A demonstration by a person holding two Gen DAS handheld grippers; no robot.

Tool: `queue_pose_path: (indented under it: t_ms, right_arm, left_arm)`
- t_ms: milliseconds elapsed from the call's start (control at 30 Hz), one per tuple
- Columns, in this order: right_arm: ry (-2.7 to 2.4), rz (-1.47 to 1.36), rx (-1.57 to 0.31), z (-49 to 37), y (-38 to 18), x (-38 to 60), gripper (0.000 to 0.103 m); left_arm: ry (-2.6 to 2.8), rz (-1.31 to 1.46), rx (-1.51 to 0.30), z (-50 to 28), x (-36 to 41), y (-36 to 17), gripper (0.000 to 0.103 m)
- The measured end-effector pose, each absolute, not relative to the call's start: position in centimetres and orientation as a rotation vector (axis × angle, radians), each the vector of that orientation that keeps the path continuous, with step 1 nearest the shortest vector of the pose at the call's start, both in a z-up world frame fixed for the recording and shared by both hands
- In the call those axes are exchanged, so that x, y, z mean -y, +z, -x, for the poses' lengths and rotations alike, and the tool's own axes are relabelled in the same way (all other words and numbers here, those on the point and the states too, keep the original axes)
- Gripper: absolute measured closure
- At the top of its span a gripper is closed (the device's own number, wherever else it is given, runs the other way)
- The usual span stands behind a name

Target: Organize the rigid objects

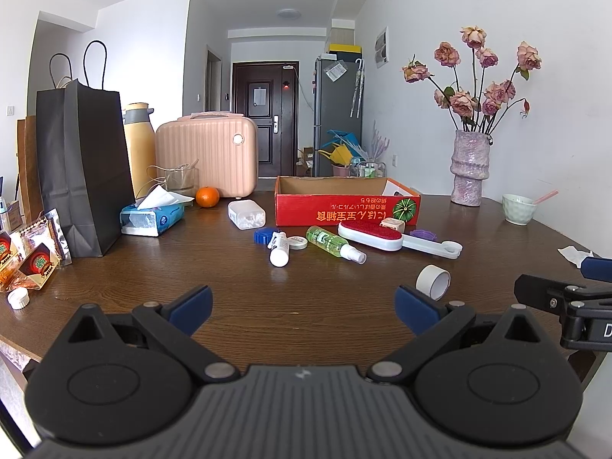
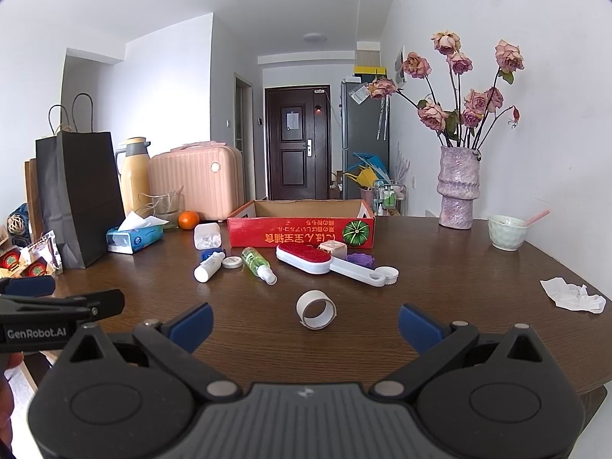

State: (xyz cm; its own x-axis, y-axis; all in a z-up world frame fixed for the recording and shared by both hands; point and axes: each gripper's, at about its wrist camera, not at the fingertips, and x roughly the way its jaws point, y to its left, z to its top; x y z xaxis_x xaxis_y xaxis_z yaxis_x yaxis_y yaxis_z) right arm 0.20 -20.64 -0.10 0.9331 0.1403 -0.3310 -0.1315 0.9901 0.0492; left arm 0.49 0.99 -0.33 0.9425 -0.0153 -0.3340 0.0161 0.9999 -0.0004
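Note:
A red cardboard box (image 1: 346, 210) (image 2: 300, 231) stands open at the back of the brown table. In front of it lie a red-and-white lint brush (image 1: 370, 235) (image 2: 304, 258), a green spray bottle (image 1: 334, 248) (image 2: 258, 264), a white bottle (image 1: 279, 252) (image 2: 208, 267), a white plastic case (image 1: 246, 214) (image 2: 207, 235), small lids and a purple piece (image 2: 359, 259). A white tape roll (image 1: 433, 281) (image 2: 316, 309) stands nearer. My left gripper (image 1: 302, 306) is open, short of the clutter. My right gripper (image 2: 306, 323) is open, just short of the tape roll.
At the left stand a black paper bag (image 1: 82, 168), a tissue pack (image 1: 153, 216), an orange (image 1: 207, 196), a yellow flask and a pink case (image 1: 208, 153). A vase of dried roses (image 2: 458, 187), a green bowl (image 2: 507, 231) and a crumpled tissue (image 2: 572, 293) are at the right.

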Motion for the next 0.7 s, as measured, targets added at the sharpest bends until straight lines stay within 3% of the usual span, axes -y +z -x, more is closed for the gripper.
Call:
queue_pose_path:
  t_ms: [700]
  right_arm:
    - [0.14, -0.026, -0.34, -0.13, -0.21, 20.52, 0.0]
  left_arm:
    - [-0.016, 0.0, -0.343, -0.47, -0.87, -0.34, 0.0]
